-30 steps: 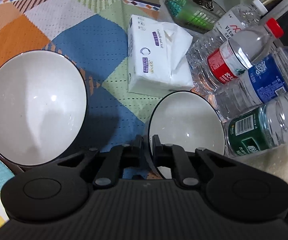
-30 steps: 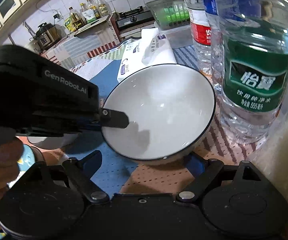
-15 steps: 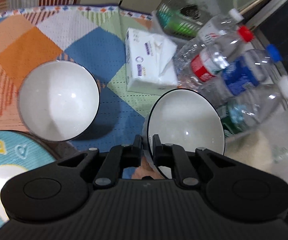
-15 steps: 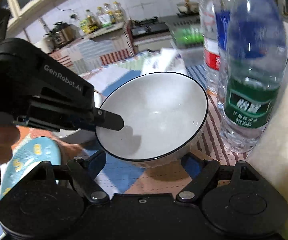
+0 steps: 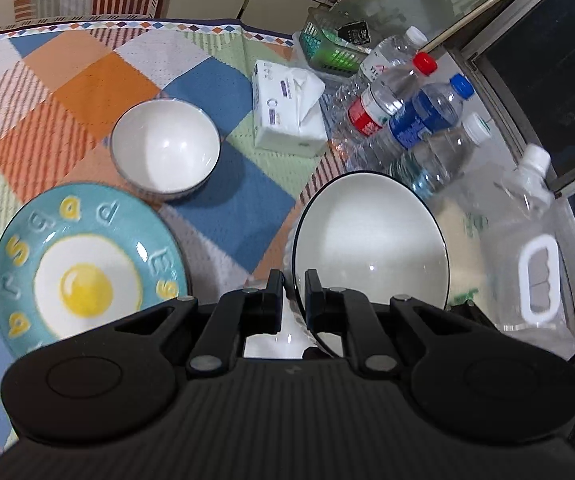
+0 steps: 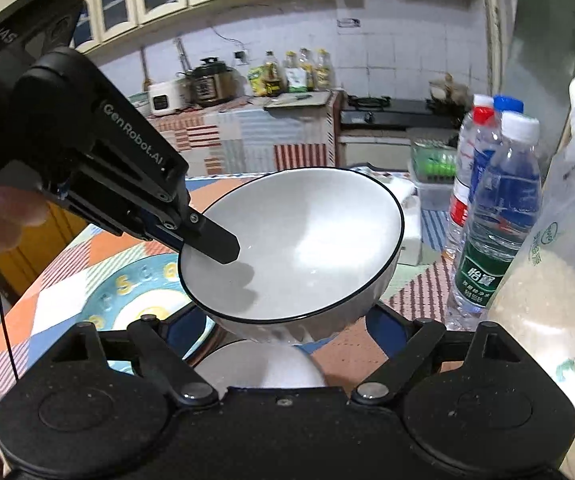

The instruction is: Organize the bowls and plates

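A: Tongs first: the left tongs [image 5: 291, 292] are pinching the rim of a black-edged white bowl [image 5: 371, 248], lifting it clear of the table [image 5: 223, 208].

B: And to its left?

A: A second bowl [image 5: 165, 146] is sitting up-left, beyond the egg plate [image 5: 83, 264].

B: The right tongs [image 6: 283, 320]?

A: Spread wide, holding nothing. Only their view is showing another white dish [image 6: 259, 368] beneath the lifted bowl.

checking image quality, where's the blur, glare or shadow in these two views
Left wrist view: egg plate and big jug smeared by motion blur, glare spots in both bowls. Right wrist view: left gripper casts a shadow inside the held bowl; jug at right soft; fisheye bends cabinets.
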Demonstrator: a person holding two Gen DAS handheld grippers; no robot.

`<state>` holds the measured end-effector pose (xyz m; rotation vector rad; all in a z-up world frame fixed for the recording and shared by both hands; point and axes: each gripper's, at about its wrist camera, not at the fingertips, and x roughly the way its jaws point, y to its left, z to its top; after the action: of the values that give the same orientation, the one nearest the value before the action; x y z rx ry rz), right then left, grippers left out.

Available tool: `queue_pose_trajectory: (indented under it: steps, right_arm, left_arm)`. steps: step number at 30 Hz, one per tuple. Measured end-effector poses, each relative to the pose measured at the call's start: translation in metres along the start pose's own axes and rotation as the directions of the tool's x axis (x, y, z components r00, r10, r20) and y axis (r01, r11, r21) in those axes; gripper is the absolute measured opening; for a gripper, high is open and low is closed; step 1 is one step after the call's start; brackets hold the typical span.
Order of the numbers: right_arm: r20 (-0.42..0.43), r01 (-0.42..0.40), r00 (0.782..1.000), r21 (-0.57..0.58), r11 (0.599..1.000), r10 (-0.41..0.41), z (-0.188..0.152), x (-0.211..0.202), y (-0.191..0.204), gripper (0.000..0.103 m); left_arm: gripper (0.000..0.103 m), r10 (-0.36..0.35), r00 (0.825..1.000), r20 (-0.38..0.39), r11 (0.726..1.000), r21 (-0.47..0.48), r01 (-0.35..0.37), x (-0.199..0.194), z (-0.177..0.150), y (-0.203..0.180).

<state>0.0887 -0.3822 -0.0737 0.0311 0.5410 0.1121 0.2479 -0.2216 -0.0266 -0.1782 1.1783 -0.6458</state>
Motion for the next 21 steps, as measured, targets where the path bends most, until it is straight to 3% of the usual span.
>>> queue_pose_trajectory:
  steps: [8, 13, 18, 21]
  right_arm:
    - [-0.020, -0.031, 0.999, -0.054, 0.998, 0.030, -0.019, -0.018, 0.022, 0.091]
    - [-0.053, -0.107, 0.993, -0.089, 0.990, 0.103, -0.034, -0.018, 0.022, 0.091]
    - [-0.086, -0.129, 0.989, -0.076, 0.989, 0.122, -0.046, -0.009, 0.021, 0.091]
    - [-0.103, -0.123, 0.988, -0.062, 0.990, 0.116, -0.053, -0.003, 0.019, 0.091]
  left_arm:
    - [0.008, 0.085, 0.996, -0.007, 0.996, 0.016, -0.085, -0.010, -0.031, 0.001]
    - [0.009, 0.123, 0.992, -0.028, 0.992, 0.023, -0.123, 0.001, -0.041, 0.005]
    - [0.008, 0.133, 0.989, -0.066, 0.991, 0.007, -0.133, 0.018, -0.048, 0.013]
    - [0.008, 0.165, 0.984, -0.071, 0.986, 0.049, -0.162, 0.031, -0.053, 0.011]
